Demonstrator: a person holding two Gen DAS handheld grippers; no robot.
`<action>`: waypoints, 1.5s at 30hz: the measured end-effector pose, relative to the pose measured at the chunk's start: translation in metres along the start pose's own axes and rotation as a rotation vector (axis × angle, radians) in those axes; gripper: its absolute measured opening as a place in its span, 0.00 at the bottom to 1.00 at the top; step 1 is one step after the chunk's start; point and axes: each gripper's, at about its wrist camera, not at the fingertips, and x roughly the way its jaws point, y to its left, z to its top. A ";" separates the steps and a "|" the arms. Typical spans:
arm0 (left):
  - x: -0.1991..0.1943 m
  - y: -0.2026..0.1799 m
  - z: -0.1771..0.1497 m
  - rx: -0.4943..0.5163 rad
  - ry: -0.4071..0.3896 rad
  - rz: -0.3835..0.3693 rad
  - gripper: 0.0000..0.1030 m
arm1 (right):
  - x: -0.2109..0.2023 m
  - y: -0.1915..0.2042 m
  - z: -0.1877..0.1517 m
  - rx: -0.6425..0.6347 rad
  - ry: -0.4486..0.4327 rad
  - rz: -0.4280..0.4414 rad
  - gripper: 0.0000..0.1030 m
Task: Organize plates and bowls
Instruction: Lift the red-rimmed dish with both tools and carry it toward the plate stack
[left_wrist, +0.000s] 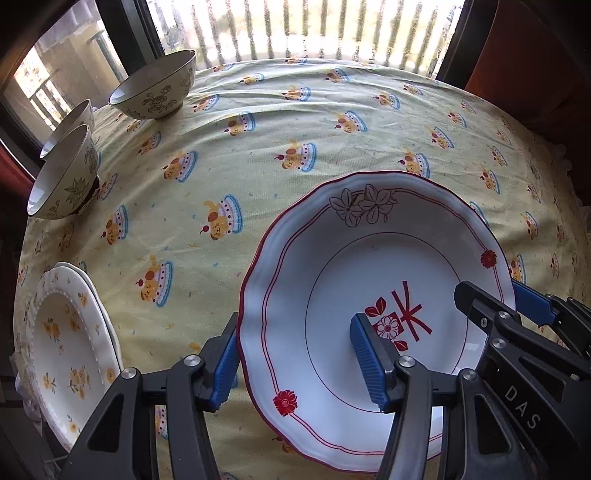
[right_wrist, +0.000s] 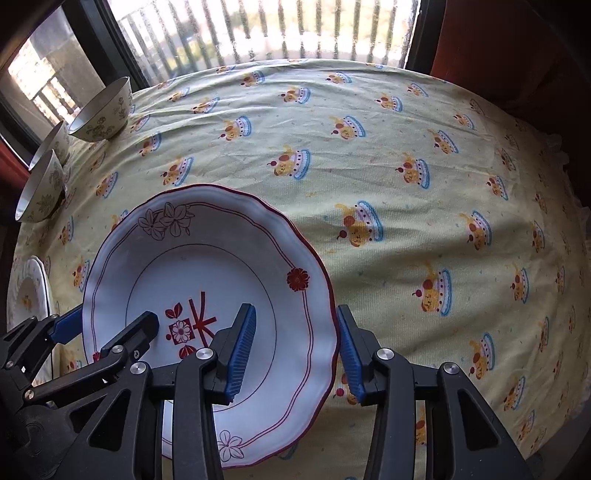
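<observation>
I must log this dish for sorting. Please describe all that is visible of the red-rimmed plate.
The red-rimmed plate is white and glossy, ceramic by its look, with a scalloped red edge, thin red lines, outlined flowers and a red motif in its centre. It is deep and empty. The left gripper straddles its left rim and the right gripper its right rim. Whether it rests on the tablecloth is unclear.

Daylight floods a barred window (left_wrist: 306, 29); a cartoon-print yellow tablecloth (left_wrist: 258, 155) covers the table.
</observation>
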 end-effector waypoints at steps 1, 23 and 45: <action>-0.002 0.001 0.000 0.001 -0.003 -0.003 0.57 | -0.003 0.001 -0.001 0.005 -0.006 -0.002 0.46; -0.052 0.078 -0.021 0.067 -0.074 -0.034 0.56 | -0.055 0.079 -0.023 0.111 -0.091 -0.043 0.46; -0.059 0.197 -0.050 0.039 -0.084 -0.033 0.56 | -0.060 0.206 -0.046 0.092 -0.092 -0.036 0.46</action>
